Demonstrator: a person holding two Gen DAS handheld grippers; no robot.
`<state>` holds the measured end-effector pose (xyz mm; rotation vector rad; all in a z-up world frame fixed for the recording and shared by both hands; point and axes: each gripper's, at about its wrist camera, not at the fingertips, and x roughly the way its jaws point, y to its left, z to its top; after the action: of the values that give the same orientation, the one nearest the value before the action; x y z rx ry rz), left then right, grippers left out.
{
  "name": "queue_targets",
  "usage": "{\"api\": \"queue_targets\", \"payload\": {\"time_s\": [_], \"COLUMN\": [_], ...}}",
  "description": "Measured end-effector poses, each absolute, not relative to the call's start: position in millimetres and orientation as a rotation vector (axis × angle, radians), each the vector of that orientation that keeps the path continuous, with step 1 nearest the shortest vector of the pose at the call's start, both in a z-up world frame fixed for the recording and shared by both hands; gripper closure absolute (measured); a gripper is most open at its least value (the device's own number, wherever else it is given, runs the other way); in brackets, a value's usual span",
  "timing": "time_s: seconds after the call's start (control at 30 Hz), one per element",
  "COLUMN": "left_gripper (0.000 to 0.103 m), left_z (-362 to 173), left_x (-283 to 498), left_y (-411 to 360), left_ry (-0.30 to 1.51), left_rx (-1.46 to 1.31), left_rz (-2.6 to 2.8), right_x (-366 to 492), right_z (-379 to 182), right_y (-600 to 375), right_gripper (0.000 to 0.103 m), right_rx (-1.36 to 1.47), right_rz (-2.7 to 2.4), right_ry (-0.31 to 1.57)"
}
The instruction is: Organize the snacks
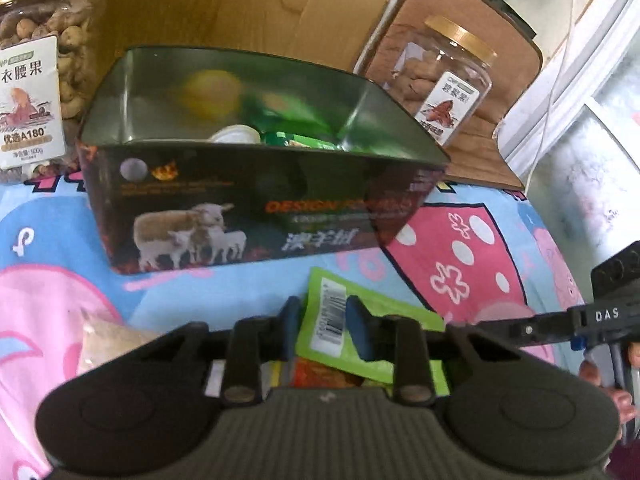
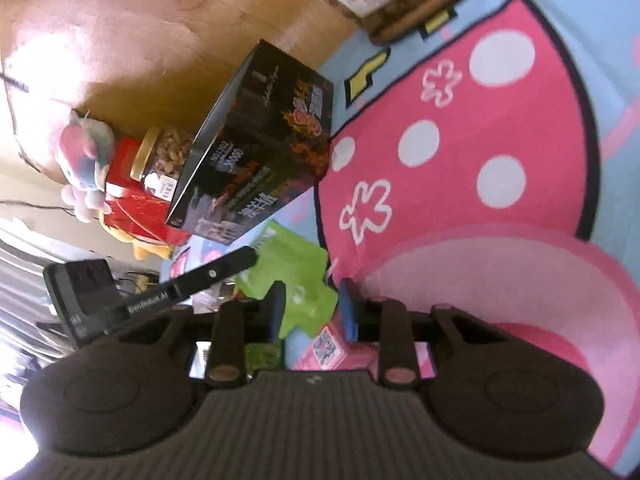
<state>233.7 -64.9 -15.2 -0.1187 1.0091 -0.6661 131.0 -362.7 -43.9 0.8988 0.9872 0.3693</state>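
A dark open box with a sheep picture (image 1: 256, 208) stands on the cartoon blanket and holds several green and yellow snacks (image 1: 280, 136). My left gripper (image 1: 324, 328) is open, its blue fingertips either side of a green snack packet with a barcode (image 1: 336, 320) lying in front of the box. My right gripper (image 2: 312, 308) is open above a pink snack box with a QR code (image 2: 332, 348); the green packet (image 2: 296, 276) lies just beyond it, near the dark box (image 2: 260, 152). The left gripper's finger (image 2: 216, 272) shows in the right wrist view.
A cashew jar (image 1: 36, 80) stands left of the dark box. A second nut jar (image 1: 444, 80) lies on a brown cushion (image 1: 472, 20) behind right. A pale packet (image 1: 108, 340) lies front left. A red box (image 2: 136, 200) and a plush toy (image 2: 84, 160) sit beyond the box.
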Motion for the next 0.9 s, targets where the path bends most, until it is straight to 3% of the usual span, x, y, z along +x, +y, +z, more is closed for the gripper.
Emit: {"api": "queue_targets", "payload": {"time_s": [0.27, 0.37, 0.5, 0.9], "left_gripper": [0.085, 0.086, 0.088, 0.088], "left_z": [9.6, 23.2, 36.6, 1.8], "left_x": [218.8, 209.1, 193.0, 110.3], "left_y": [-63.1, -64.6, -52.0, 53.2], "left_ry": [0.975, 0.927, 0.868, 0.851], "left_rx": [-0.196, -0.193, -0.212, -0.376], "left_rz": [-0.679, -0.692, -0.695, -0.517], "right_x": [124.8, 123.2, 119.6, 108.6], "right_z": [-51.7, -50.2, -47.7, -20.1], "right_y": [-369.8, -370.4, -363.4, -267.1], "right_gripper": [0.082, 0.078, 0.064, 0.061], "right_rx": [0.919, 0.907, 0.909, 0.556], "right_rz": [0.411, 0.426, 0.471, 0.627], "right_ry": [0.937, 0.92, 0.882, 0.849]}}
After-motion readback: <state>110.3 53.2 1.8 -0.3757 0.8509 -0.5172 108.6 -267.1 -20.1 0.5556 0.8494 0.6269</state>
